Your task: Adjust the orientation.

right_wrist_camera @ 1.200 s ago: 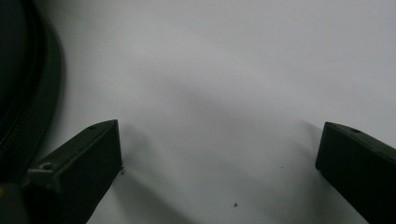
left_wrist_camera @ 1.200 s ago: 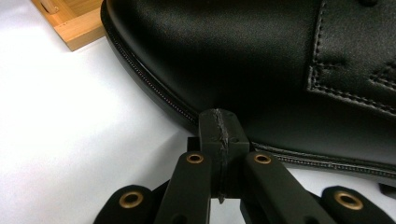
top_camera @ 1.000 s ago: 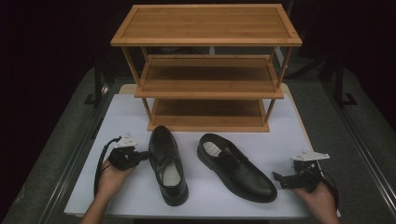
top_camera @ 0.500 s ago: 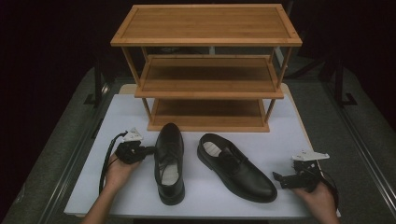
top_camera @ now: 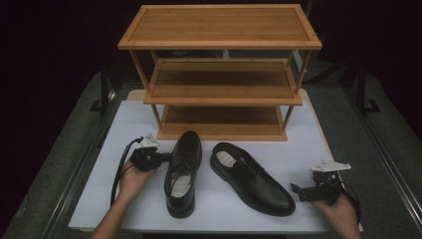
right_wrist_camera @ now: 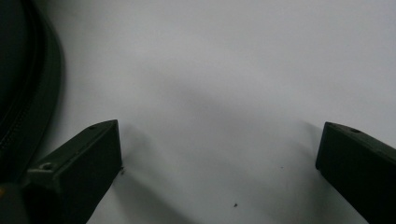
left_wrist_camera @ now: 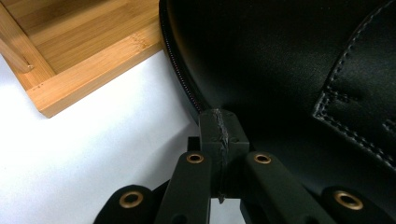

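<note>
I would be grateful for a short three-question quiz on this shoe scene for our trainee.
1. True or false: the left claw is shut, its tip against the left shoe.
2. How many tiers does the wooden rack have? A two, B three, C four.
3. Fill in: the right claw hangs open above the white ____.

Key: 1 true. 2 B. 3 table; nothing lies between its jaws, and the right shoe is just beside it.

Two black shoes [top_camera: 183,172] [top_camera: 251,178], one three-tier wooden rack [top_camera: 221,69], and two tongs [top_camera: 162,157] [top_camera: 298,191] on one table [top_camera: 124,124]
</note>
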